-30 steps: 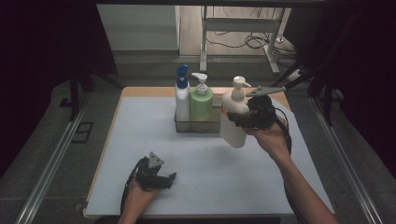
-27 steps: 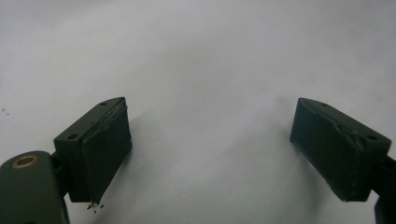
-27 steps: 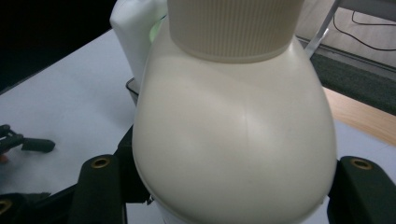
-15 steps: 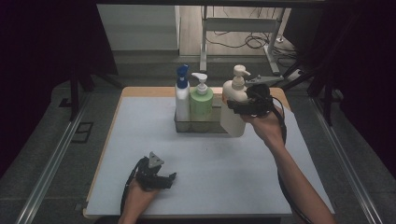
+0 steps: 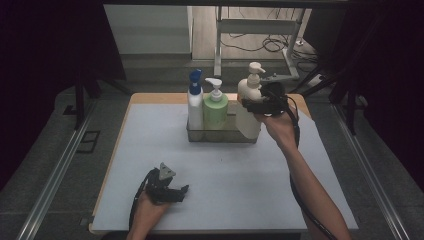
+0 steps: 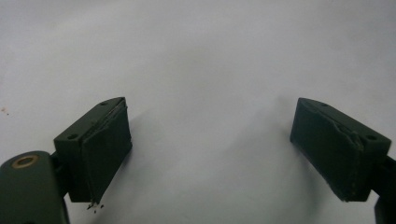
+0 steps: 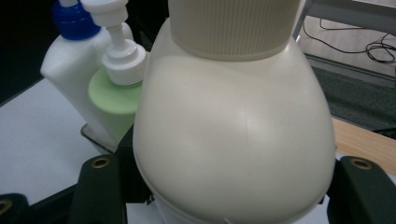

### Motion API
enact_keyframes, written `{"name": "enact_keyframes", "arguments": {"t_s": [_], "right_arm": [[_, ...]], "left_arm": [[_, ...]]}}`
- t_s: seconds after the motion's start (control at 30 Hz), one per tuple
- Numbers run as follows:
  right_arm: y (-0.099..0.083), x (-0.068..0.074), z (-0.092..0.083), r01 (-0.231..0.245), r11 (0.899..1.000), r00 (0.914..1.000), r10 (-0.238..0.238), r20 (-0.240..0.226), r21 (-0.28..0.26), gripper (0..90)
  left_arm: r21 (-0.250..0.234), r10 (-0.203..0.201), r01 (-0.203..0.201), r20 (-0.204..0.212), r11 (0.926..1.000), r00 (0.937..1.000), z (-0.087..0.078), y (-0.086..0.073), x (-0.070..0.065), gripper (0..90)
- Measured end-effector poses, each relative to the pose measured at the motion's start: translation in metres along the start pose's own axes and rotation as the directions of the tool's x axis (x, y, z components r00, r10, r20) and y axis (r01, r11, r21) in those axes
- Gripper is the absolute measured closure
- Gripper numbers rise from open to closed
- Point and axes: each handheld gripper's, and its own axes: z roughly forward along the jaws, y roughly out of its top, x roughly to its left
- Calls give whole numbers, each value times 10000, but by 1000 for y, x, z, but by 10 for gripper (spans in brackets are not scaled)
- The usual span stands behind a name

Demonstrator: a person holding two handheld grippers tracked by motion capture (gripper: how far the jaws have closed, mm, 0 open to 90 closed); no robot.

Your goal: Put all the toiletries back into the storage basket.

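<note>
**Cream bottle at the tray's right end, gripped high on the body**

Jaws of the right gripper (image 5: 257,106) pinch the cream pump bottle (image 5: 248,107) across its upper body, just under the ribbed collar; in the right gripper view the rounded shoulder (image 7: 233,135) bulges between the two black jaws. Bottle and gripper sit right of centre in the upper half of the high view, at the right end of the metal tray (image 5: 220,135), beside the green bottle (image 5: 215,110) and the white bottle with the blue cap (image 5: 195,105). Whether its base rests inside the tray or hangs above the rim cannot be told.

Left gripper (image 5: 172,189) lies low on the white table (image 5: 240,180) at lower left, jaws spread wide on nothing.

Risks, as a judgement: the grip is on a smooth, curved shoulder, so the bottle could slip or swing. Its base could catch the tray rim, or its side could nudge the green bottle and tip it, if it is lowered off-line
</note>
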Motion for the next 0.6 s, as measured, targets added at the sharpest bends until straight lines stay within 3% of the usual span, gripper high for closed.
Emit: {"name": "enact_keyframes", "arguments": {"t_s": [0.6], "right_arm": [[13, -5, 32, -283, 9990, 9978, 302, 585, -335, 372]], "left_arm": [[-16, -18, 18, -7, 10000, 10000, 0, 0, 0, 120]]}}
